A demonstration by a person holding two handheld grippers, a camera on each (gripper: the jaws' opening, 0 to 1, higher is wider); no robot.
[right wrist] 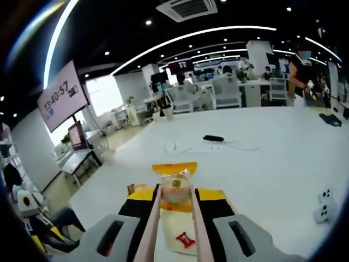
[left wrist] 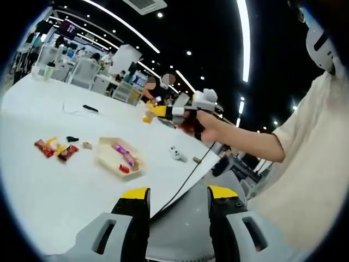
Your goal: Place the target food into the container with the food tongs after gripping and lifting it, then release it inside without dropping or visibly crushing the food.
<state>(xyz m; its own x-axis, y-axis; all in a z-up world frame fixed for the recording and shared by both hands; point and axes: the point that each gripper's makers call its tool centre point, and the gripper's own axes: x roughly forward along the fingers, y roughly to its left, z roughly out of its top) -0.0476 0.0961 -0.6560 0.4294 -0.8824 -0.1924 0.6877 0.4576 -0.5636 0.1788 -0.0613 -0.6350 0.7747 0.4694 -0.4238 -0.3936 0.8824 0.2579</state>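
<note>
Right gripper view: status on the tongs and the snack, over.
Right gripper shut on tongs, pinching a yellow wrapped snack, lifted. Left gripper open, holding nothing. Tray on the table, other packets already inside; nothing in the way.

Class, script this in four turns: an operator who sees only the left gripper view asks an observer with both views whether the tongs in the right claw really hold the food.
Operator: Are the tongs gripping anything?
Observer: Yes. In the right gripper view the tongs pinch a yellow-wrapped snack packet between their two arms.
Operator: Does it look crushed?
Observer: No squashing that I can see. The packet sits upright, with its crimped top edge above the arms.
</note>
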